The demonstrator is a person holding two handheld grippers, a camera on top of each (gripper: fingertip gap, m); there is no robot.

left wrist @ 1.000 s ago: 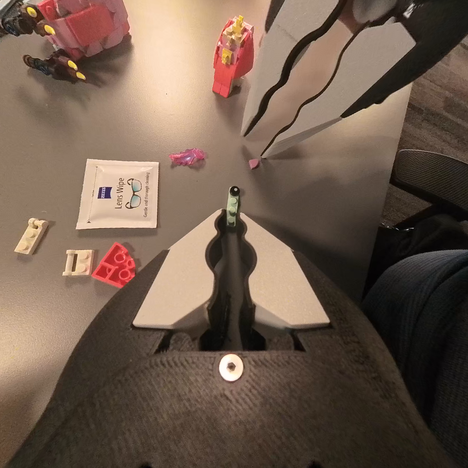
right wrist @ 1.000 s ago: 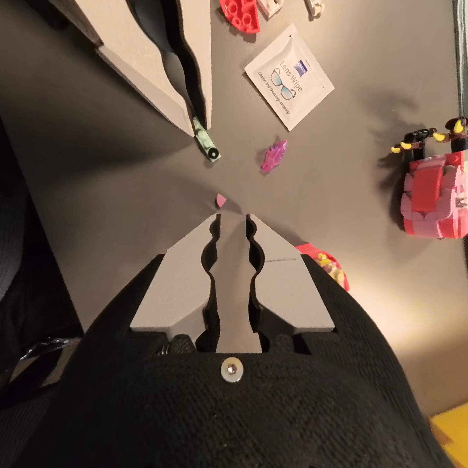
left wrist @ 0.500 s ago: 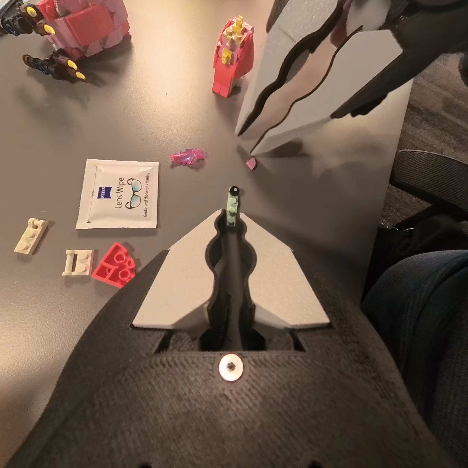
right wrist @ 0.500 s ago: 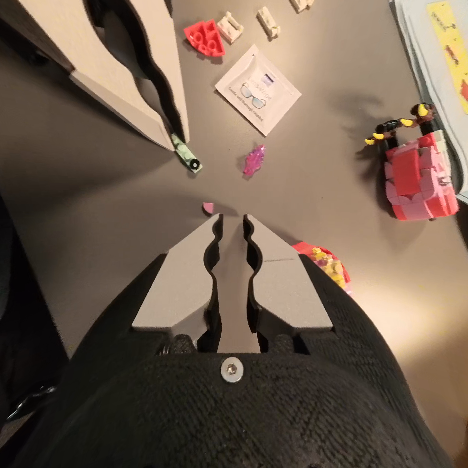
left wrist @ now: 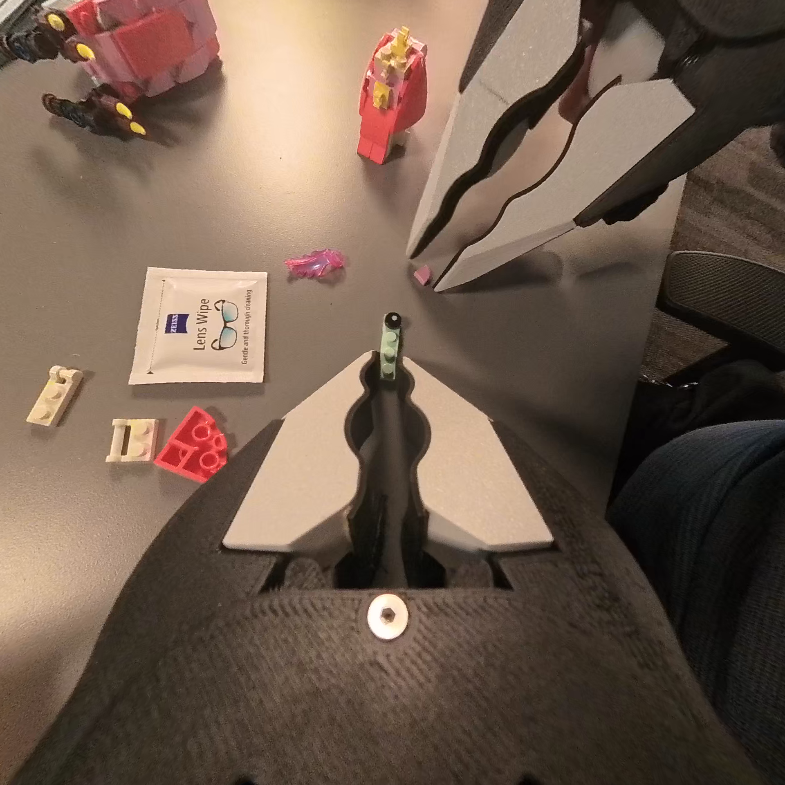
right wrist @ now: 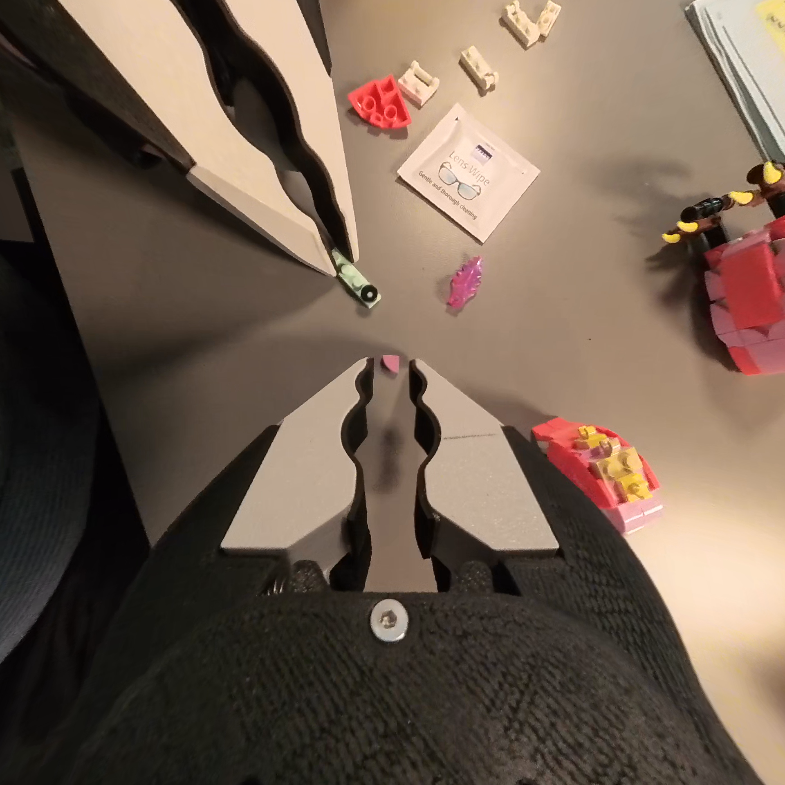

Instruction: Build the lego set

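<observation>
While the left hand-held gripper point(left wrist: 388, 361) clamps it, the green plate point(left wrist: 390, 346) points forward.

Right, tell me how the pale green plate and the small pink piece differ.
The pale green plate is long, studded, tipped with a black round piece; the small pink piece is tiny and smooth. The plate is clamped in the left gripper; the pink piece lies on the table between the right gripper's open fingertips. Both are toy bricks.

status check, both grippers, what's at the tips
Left gripper shut on mint green plate, black round stud at its far end. Right gripper open, small pink piece on table between fingertips, not clamped. Translucent pink feather lies apart.
</observation>
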